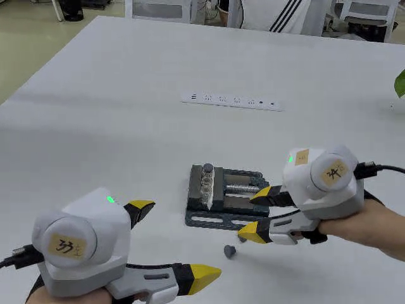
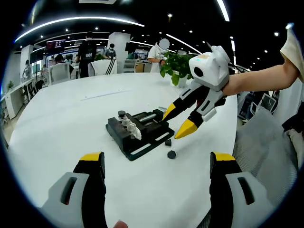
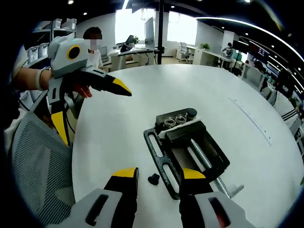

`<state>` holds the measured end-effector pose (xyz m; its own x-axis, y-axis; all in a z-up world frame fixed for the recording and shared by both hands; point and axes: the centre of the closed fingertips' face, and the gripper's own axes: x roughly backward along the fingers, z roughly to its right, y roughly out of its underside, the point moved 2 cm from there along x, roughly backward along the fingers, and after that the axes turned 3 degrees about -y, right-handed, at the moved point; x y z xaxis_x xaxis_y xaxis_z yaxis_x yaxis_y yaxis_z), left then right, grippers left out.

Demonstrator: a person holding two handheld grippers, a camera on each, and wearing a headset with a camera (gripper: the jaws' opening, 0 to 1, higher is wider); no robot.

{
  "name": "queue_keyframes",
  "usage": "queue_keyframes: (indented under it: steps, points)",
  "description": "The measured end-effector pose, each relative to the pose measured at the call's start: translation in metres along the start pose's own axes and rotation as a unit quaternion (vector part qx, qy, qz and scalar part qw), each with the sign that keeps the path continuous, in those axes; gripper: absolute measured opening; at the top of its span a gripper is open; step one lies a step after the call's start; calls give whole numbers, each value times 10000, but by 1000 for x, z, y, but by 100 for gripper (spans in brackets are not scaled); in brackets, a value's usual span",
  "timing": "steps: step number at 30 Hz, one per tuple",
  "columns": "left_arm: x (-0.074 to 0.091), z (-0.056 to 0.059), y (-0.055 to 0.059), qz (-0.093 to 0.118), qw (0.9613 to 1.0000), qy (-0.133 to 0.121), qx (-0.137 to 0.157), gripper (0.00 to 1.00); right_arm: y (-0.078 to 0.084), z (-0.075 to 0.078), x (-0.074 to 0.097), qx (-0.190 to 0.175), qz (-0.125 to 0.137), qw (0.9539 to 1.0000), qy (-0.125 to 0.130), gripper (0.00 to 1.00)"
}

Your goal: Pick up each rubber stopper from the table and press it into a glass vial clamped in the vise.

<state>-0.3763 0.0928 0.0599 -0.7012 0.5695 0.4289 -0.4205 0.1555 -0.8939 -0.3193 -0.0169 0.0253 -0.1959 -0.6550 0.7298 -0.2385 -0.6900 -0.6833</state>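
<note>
Both tongs are released and empty: the white, yellow-tipped right gripper [image 1: 250, 215] hangs at 4 o'clock of the black metal bench vise [image 1: 221, 201], and the matching left gripper [image 1: 183, 239] is at its 7 o'clock. Two small dark grey rubber stoppers [image 1: 230, 251] lie loose on the white table [image 1: 126, 95] at the vise's 5 o'clock. Of the clear glass vials [image 1: 207, 185] clamped there, the far one looks plugged, so seemingly two remain to be filled

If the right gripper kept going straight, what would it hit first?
Probably the vise, straight ahead of the right gripper; a loose rubber stopper lies nearer, though perhaps below its path.
</note>
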Motion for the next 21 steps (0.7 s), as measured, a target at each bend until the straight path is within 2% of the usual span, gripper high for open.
queue_keyframes:
  steps: [5, 7, 9, 11, 21]
  points:
    - [-2, 2, 2, -29, 10000, 70, -11, 90, 9, -5, -3, -255, 5, 9993, 270, 29]
    - [-3, 4, 1, -34, 9999, 110, -21, 90, 17, -4, -6, -297, -115, 9987, 404, 27]
    - [-4, 5, 2, -44, 9999, 143, -23, 90, 19, -5, -8, -368, -97, 9983, 430, 24]
    - [-5, 6, 4, -63, 9998, 178, -33, 90, 20, -3, -8, -620, -69, 9968, 495, 23]
    - [-6, 5, 11, -99, 9996, 251, -8, 89, 25, -8, -16, -1028, 0, 9928, 610, 15]
